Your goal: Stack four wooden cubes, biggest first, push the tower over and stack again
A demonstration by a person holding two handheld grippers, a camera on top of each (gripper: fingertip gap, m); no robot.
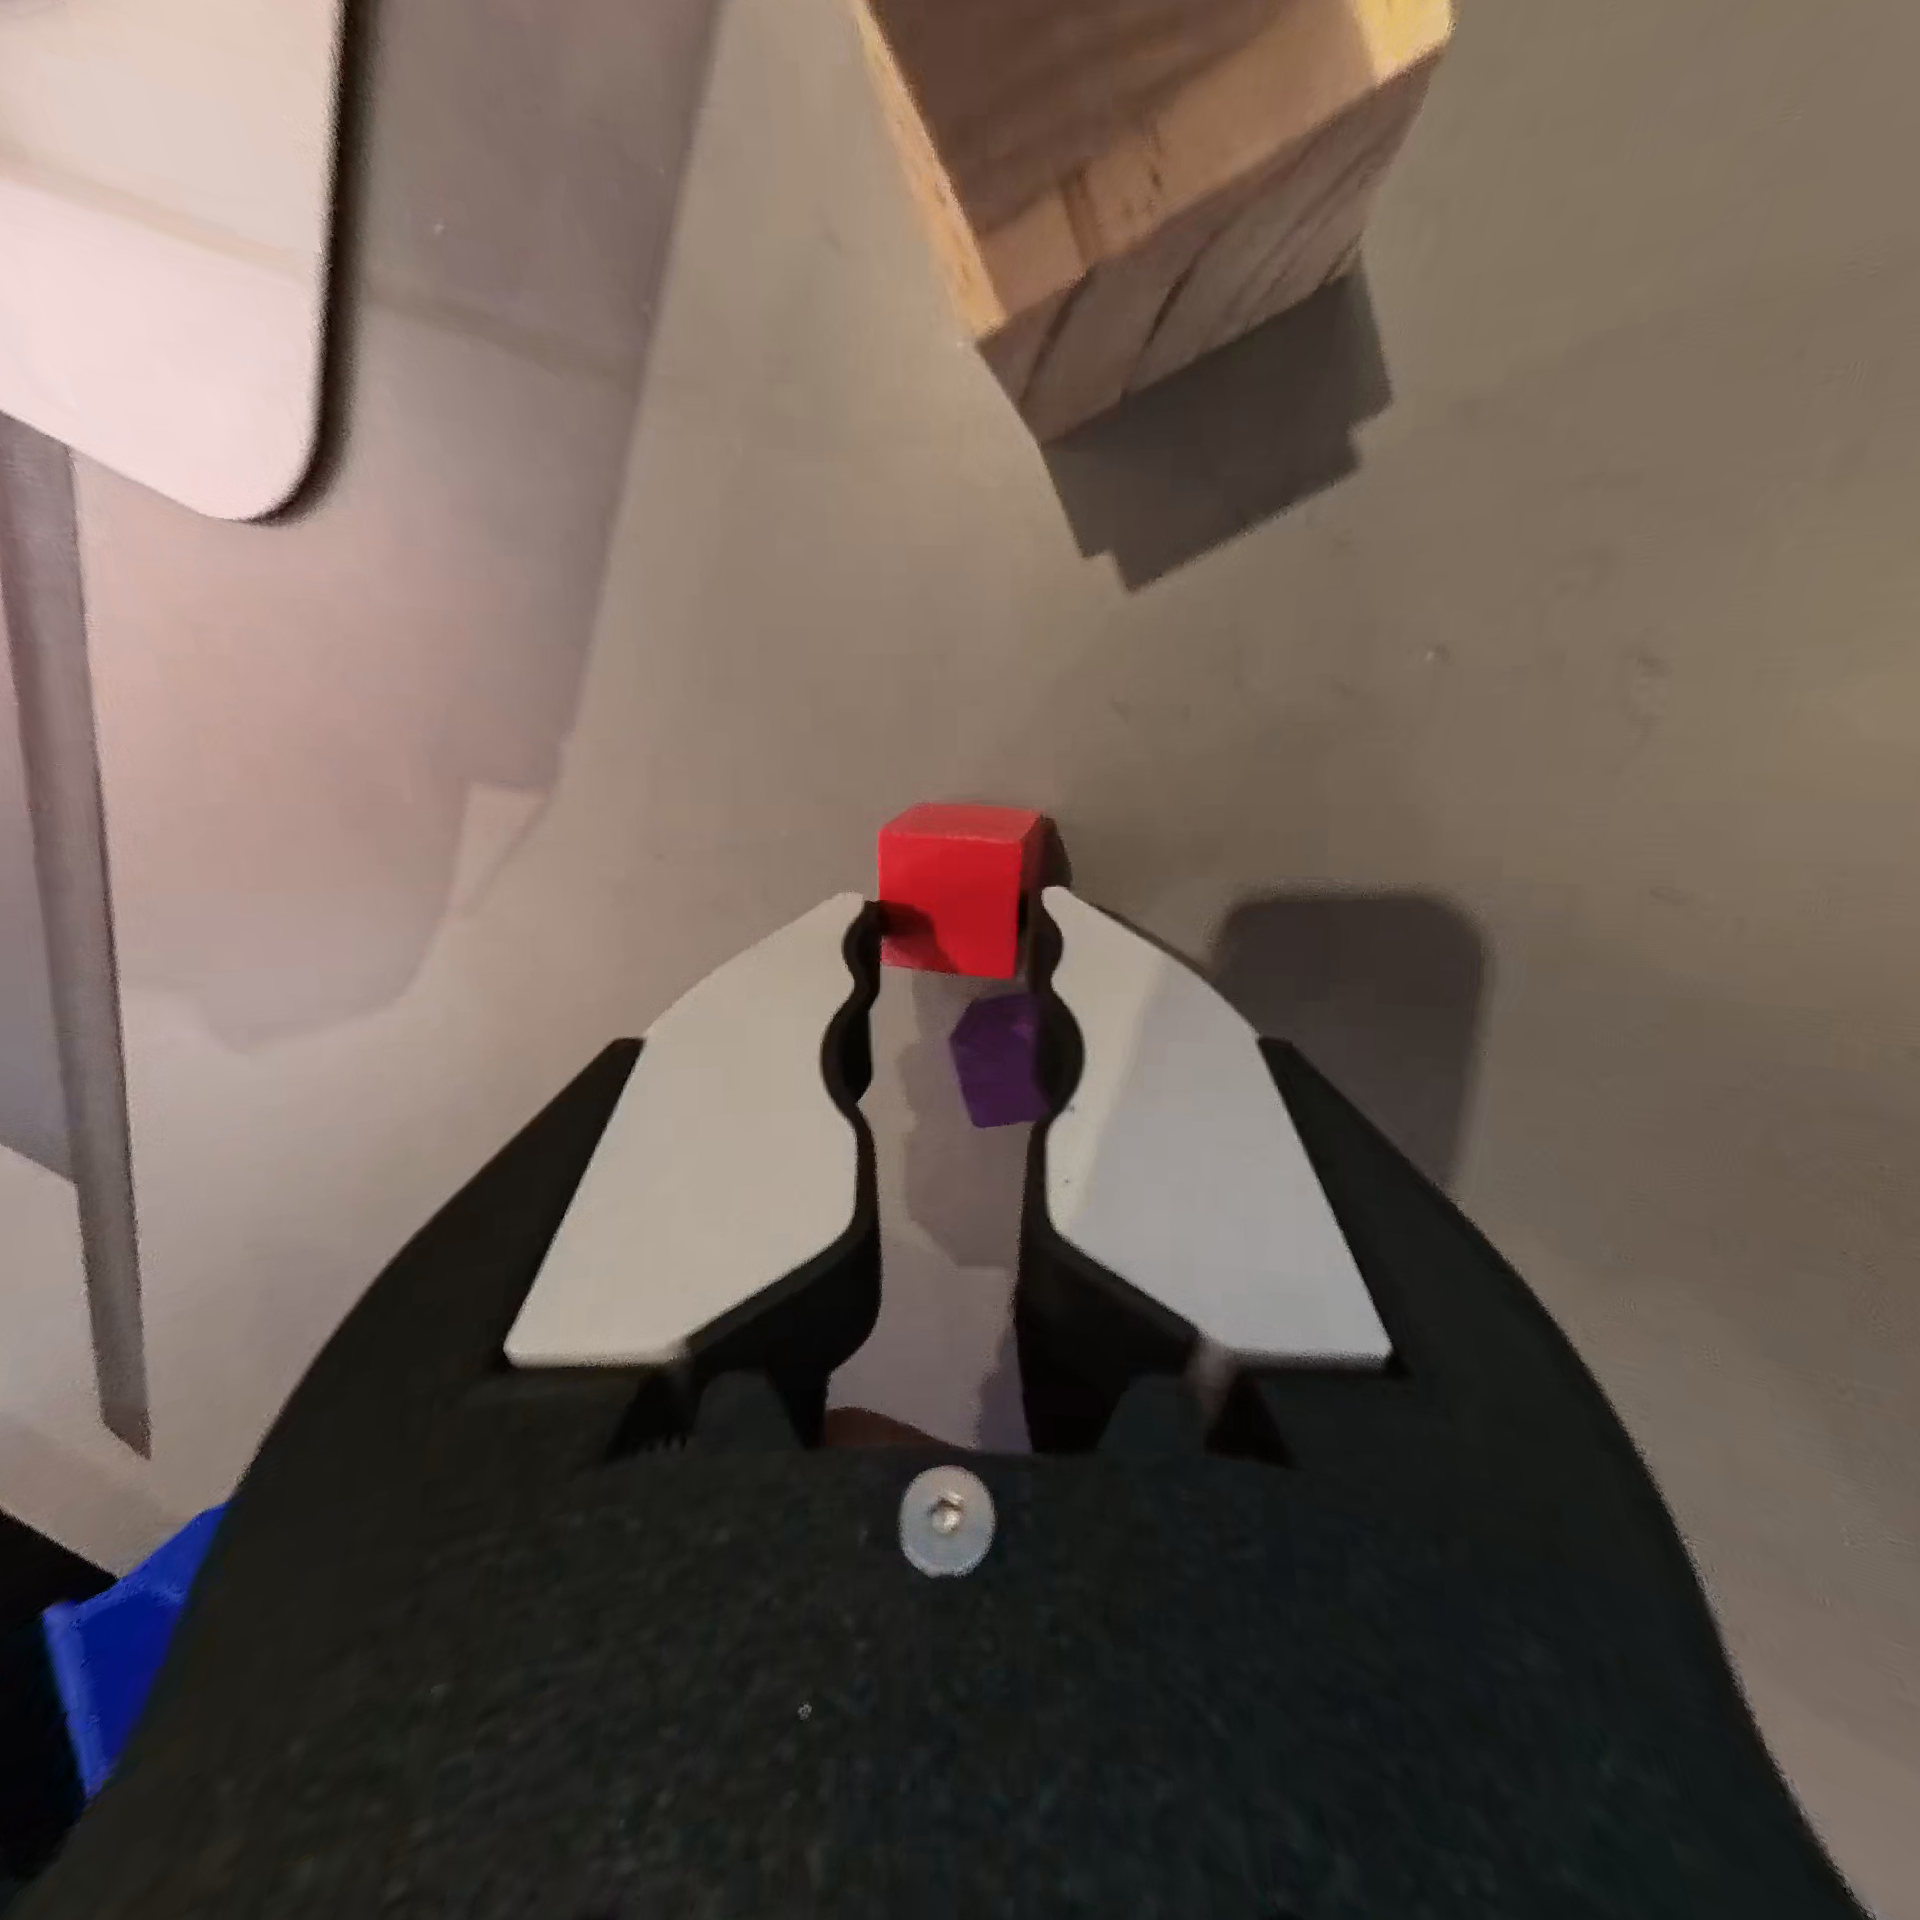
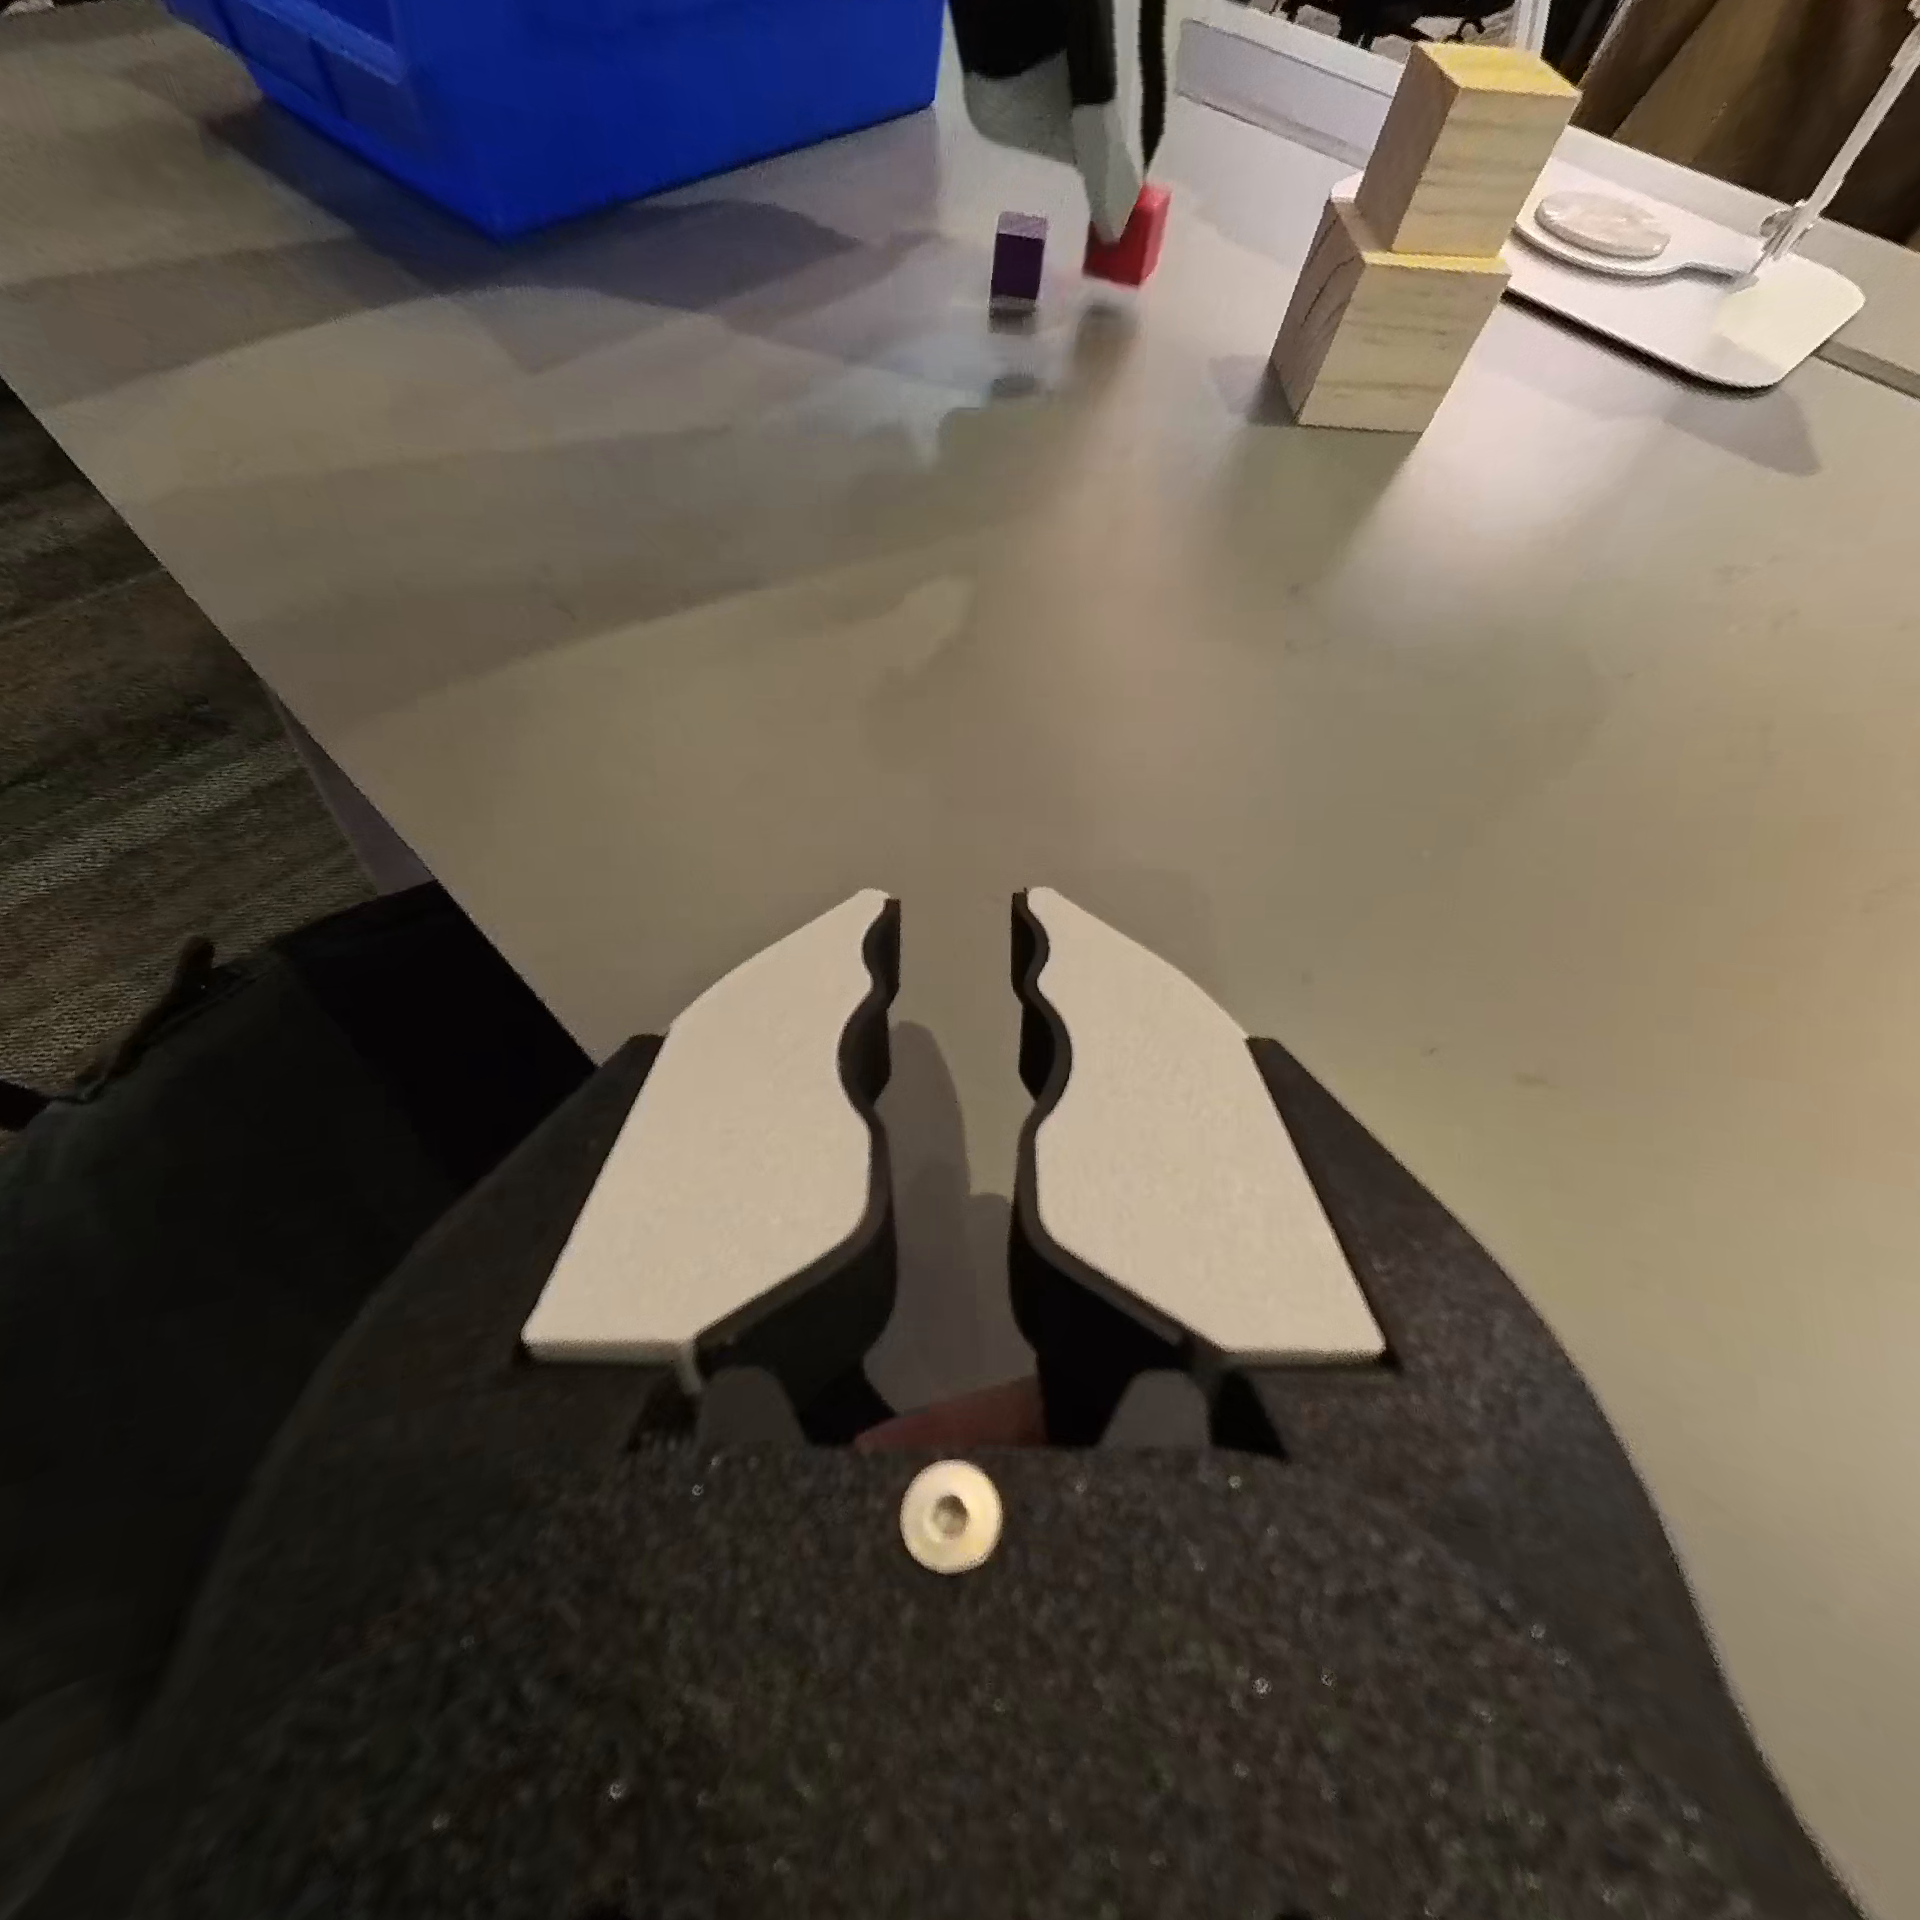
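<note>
Left hand-held gripper [image 1: 954, 909] pointed steeply down at the grey bench [image 1: 1455, 831], its fingertips clamped on a small red cube [image 1: 951, 899]; the cube sits at the very tips, held by its lower sides. From the right wrist view the red cube [image 2: 1130, 247] looks lifted just clear of the bench or barely touching it; cannot tell which. Small purple cube [image 1: 992, 1060] stands on the bench directly below, seen through the gap between the fingers, untouched. In the right wrist view the purple cube [image 2: 1018, 260] is just beside the red one, on its left. Two plain wooden cubes already stacked to the right: larger one [image 2: 1371, 338] on the bench, smaller one [image 2: 1465, 166] on top, turned slightly off square. Right hand-held gripper [image 2: 956, 904] hangs low over the near part of the bench, well apart from all cubes, fingers parted with a narrow gap and holding nothing. Blue bin [image 2: 582, 94] at the far left; white flat stand base [image 2: 1714, 301] behind the wooden stack.
</note>
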